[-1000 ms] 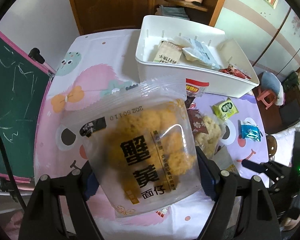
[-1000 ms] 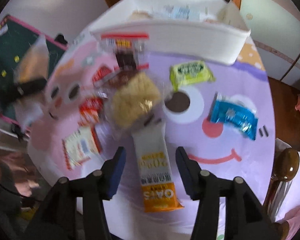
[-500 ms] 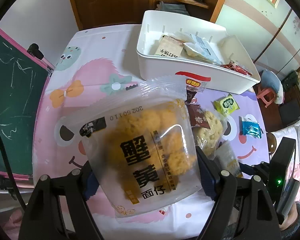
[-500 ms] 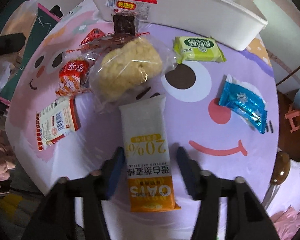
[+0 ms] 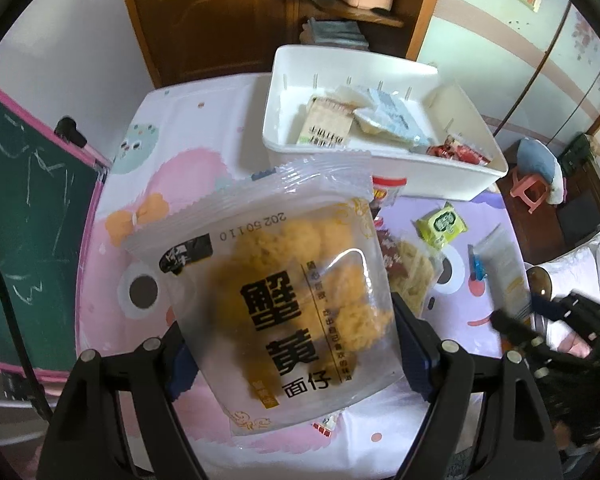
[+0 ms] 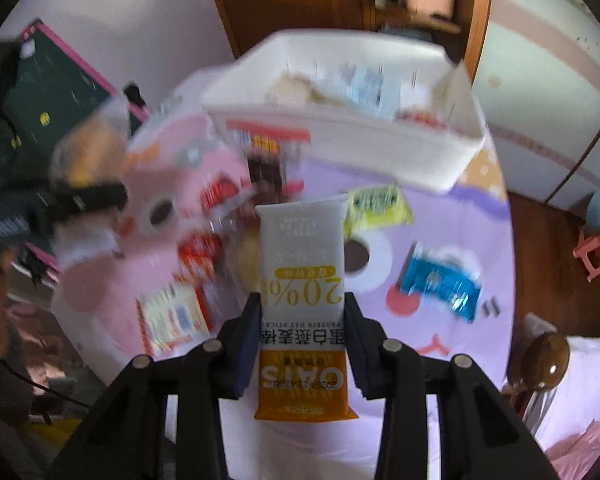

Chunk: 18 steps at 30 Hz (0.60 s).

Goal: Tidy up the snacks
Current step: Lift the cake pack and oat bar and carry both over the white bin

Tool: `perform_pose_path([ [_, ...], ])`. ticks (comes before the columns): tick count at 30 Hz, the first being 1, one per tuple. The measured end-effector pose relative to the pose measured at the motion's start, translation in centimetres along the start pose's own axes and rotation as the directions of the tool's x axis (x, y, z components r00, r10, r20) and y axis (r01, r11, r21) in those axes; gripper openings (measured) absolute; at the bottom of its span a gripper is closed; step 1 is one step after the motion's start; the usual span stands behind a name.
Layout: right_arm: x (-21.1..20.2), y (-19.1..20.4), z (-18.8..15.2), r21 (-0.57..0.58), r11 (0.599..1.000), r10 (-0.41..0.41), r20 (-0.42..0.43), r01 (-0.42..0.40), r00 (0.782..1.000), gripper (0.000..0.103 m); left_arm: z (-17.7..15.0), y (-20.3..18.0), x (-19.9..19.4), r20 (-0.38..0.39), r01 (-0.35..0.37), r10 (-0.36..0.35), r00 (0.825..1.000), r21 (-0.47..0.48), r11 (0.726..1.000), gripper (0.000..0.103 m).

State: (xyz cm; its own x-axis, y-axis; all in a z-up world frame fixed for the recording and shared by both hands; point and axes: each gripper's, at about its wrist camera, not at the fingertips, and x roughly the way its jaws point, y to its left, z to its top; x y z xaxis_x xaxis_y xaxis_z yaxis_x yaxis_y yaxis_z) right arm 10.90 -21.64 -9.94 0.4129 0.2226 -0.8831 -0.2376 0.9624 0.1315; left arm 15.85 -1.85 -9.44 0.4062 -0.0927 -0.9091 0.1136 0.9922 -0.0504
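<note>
Snacks in both grippers, white bin waiting at the far side of the table.

Right gripper, its jaws just closed, pinches the oat bar across its middle, clear of the cartoon tablecloth; left gripper clamps the wide noodle-snack bag above the table. Carrying each packet over the bin's near wall, not into it, looks the sound course. Loose packets, among them a green one and a blue one, lie between grippers and bin; open room in the bin appears at its left end.
</note>
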Motion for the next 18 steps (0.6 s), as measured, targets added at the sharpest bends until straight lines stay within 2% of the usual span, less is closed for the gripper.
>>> perform_pose_path([
  [4,-3.2,0.0,2.5,0.006,1.000,-0.003,0.095,0.003,0.995,0.039,1.4,-0.7,-1.4,0.041,-0.011,0.010,0.999,0.031,0.999,0.081],
  [9,-6.8,-0.2,5.9,0.005,0.999,-0.038,0.211,0.038,0.977,0.039,3.9,-1.7,-3.4,0.116,-0.041,0.033,0.993,0.071,0.997,0.081],
  [14,-8.9,-0.7,9.3,0.016,0.998,-0.068,0.302,0.066,0.951,0.039,7.0,-2.9,-5.8,0.214,-0.082,0.059,0.975,0.101,0.991,0.081],
  [18,-9.1,-1.5,11.3,0.044,0.997,-0.074,0.331,0.062,0.941,0.039,9.1,-4.0,-7.6,0.291,-0.107,0.067,0.954,0.122,0.987,0.081],
])
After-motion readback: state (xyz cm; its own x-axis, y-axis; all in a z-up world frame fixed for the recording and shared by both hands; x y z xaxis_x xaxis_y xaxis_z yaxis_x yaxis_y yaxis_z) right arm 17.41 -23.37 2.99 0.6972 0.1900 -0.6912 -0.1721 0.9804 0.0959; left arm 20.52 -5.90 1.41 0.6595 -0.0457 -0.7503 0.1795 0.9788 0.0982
